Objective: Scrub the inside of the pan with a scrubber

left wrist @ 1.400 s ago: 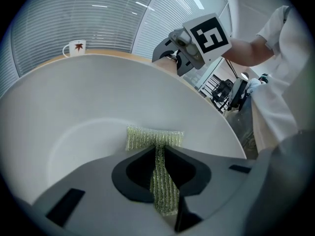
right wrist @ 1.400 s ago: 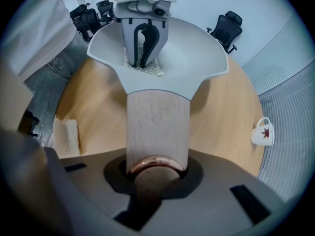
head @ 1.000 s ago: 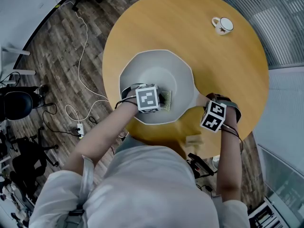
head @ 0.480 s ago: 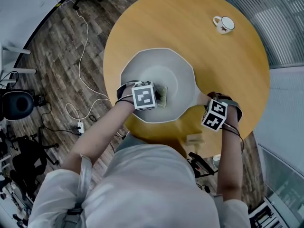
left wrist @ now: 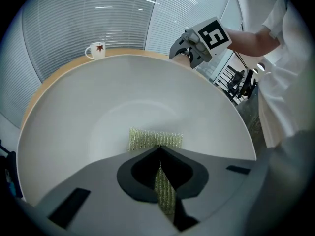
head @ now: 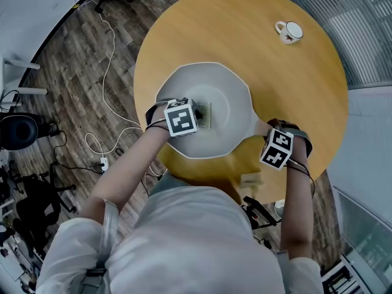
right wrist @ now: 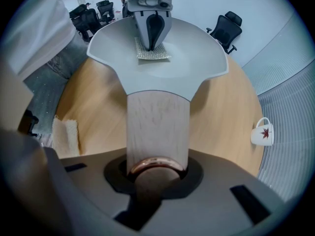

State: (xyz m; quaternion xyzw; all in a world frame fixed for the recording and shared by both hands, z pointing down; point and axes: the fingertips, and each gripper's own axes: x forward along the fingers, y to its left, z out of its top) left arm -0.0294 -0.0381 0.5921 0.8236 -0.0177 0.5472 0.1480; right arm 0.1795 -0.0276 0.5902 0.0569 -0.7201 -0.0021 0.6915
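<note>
A white pan (head: 229, 81) sits on the round wooden table (head: 294, 84). My left gripper (head: 199, 116) is inside it, over the near left side of the bowl. Its jaws are shut on a yellow-green mesh scrubber (left wrist: 155, 138), whose free end lies flat on the pan's floor (left wrist: 98, 112). My right gripper (right wrist: 157, 168) is shut on the pan's pale wooden handle (right wrist: 158, 127), just behind its copper end ring. The right gripper view looks along the handle to the scrubber (right wrist: 153, 53) and the left gripper (right wrist: 152, 45).
A white mug (head: 288, 32) with a red leaf stands at the table's far right. A beige cloth or sponge (head: 250, 179) lies at the near table edge beside the handle. Office chairs and cables are on the wood floor to the left.
My left gripper has slid the scrubber a little to the left and farther from me across the pan's floor. The right gripper and the pan have stayed put.
</note>
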